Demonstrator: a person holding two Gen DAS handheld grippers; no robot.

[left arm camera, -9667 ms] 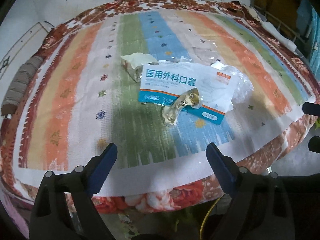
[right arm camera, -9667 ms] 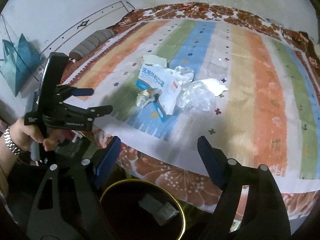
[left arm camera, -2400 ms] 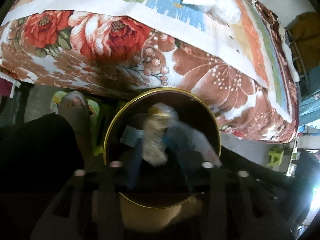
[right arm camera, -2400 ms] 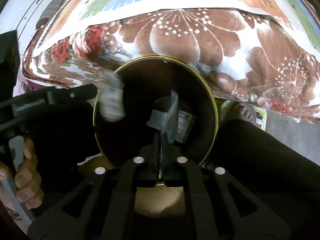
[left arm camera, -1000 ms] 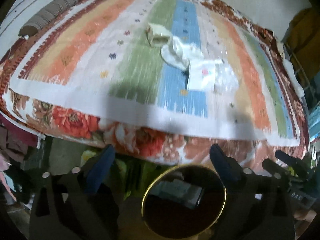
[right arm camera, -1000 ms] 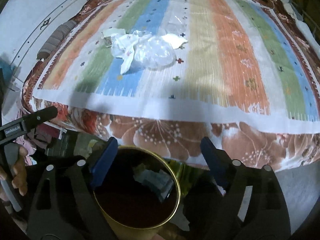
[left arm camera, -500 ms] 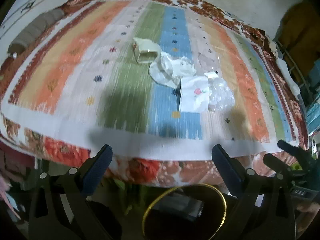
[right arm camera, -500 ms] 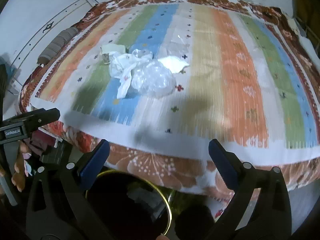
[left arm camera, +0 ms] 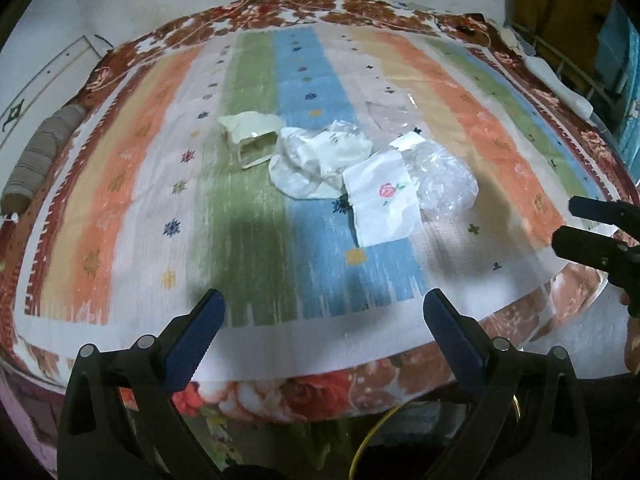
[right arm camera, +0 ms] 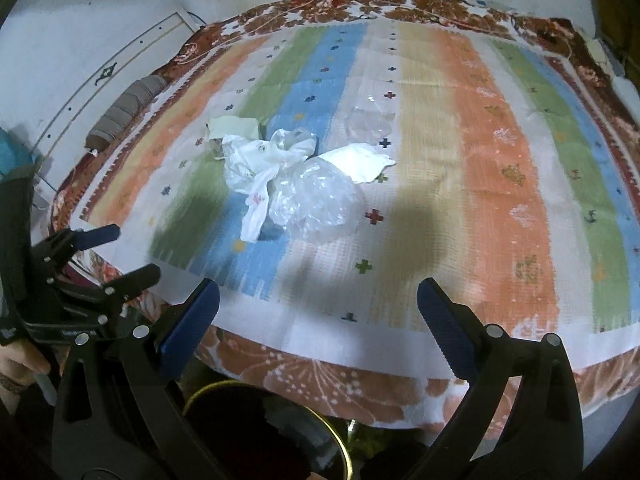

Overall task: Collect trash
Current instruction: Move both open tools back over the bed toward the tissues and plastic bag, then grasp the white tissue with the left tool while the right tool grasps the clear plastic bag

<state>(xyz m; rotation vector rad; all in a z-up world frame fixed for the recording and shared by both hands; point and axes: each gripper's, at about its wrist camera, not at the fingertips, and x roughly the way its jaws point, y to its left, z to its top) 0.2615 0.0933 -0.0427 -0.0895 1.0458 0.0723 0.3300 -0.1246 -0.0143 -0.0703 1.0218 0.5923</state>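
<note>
1. Both empty: left gripper (left arm camera: 324, 312) and right gripper (right arm camera: 318, 300) spread wide.
2. Trash pile (left arm camera: 344, 164) mid-frame on striped bedspread (left arm camera: 500, 152), well above the fingertips.
3. Clear plastic wad (right arm camera: 316, 200) straight ahead of right gripper, nearer; flowered napkin (left arm camera: 384, 200) nearer left.

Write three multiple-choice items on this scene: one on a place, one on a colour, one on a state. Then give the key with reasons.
1. Where does the trash pile lie?
A. on the striped cloth
B. inside the bin
C. on the floor

2. What colour is the flower printed on the white napkin?
A. blue
B. pink
C. yellow

3. How does the right tool stand?
A. shut on a wrapper
B. shut on nothing
C. open, with nothing between its pads

Key: 1 A, the pieces rest on the green and blue stripes. 2 B, a pink rose shows at the napkin's middle. 3 C, its blue pads stand far apart with only cloth beyond them.
</note>
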